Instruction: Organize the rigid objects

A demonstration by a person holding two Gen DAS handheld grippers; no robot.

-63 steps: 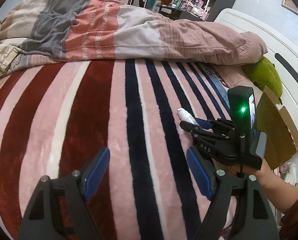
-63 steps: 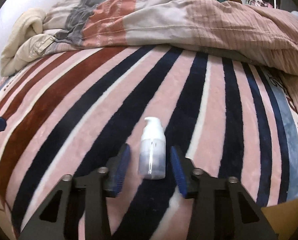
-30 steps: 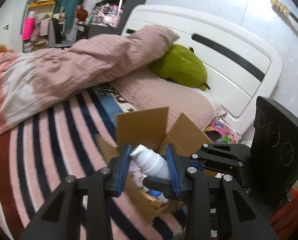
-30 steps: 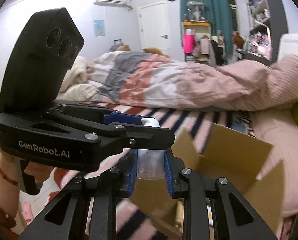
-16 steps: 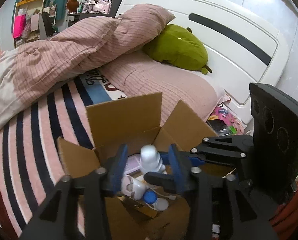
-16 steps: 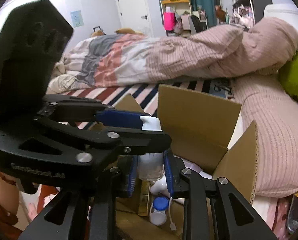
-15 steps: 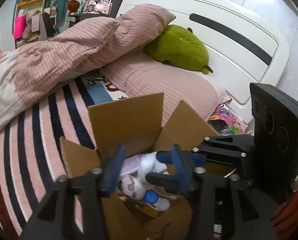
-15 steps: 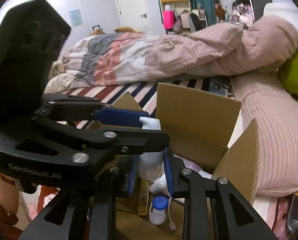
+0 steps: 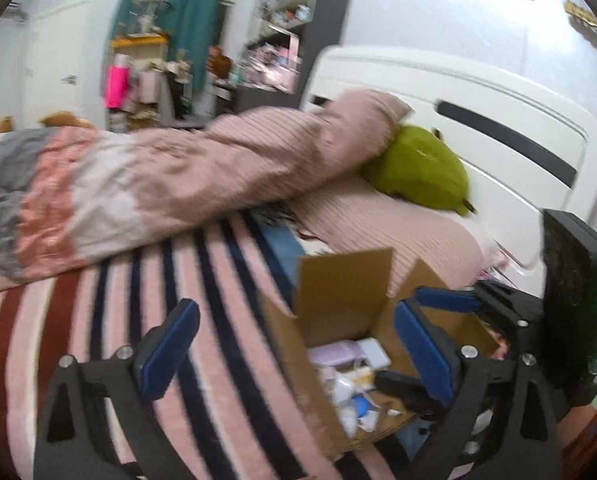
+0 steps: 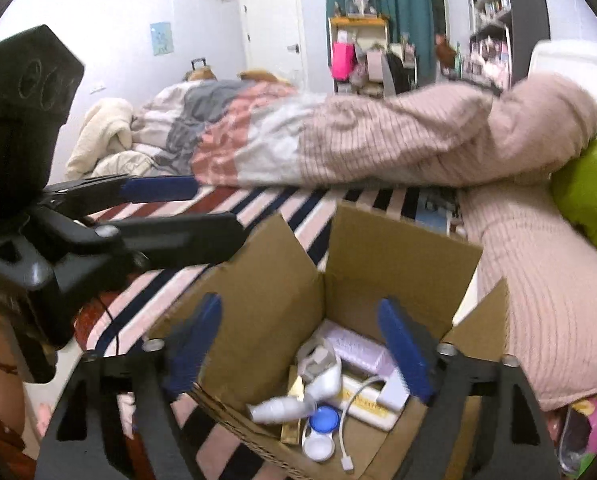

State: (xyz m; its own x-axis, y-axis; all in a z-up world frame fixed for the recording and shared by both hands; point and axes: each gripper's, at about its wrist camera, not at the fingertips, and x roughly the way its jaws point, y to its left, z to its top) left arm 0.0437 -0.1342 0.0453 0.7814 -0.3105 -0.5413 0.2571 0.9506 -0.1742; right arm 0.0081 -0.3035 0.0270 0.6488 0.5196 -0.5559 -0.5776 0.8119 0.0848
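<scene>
An open cardboard box (image 10: 398,264) stands on the striped bed; it also shows in the left wrist view (image 9: 340,292). The white pump bottle (image 10: 280,407) lies on its side inside, among a white case, a lilac packet (image 10: 362,350), a blue-lidded lens case (image 10: 325,420) and a white cable. My right gripper (image 10: 298,348) is open and empty just above the box. My left gripper (image 9: 294,350) is open and empty over the box's left edge; it also shows in the right wrist view (image 10: 158,204) at the left.
A striped blanket (image 9: 110,320) covers the bed. A rumpled pink and grey duvet (image 9: 146,184) lies across the back. A green plush (image 9: 418,168) rests on the pink pillow (image 9: 386,224) by the white headboard (image 9: 478,120). Shelves and a door stand behind.
The right gripper, shut on the bottle over the box, has opened; the bottle now lies in the box. The left gripper has opened wide and pulled back and left.
</scene>
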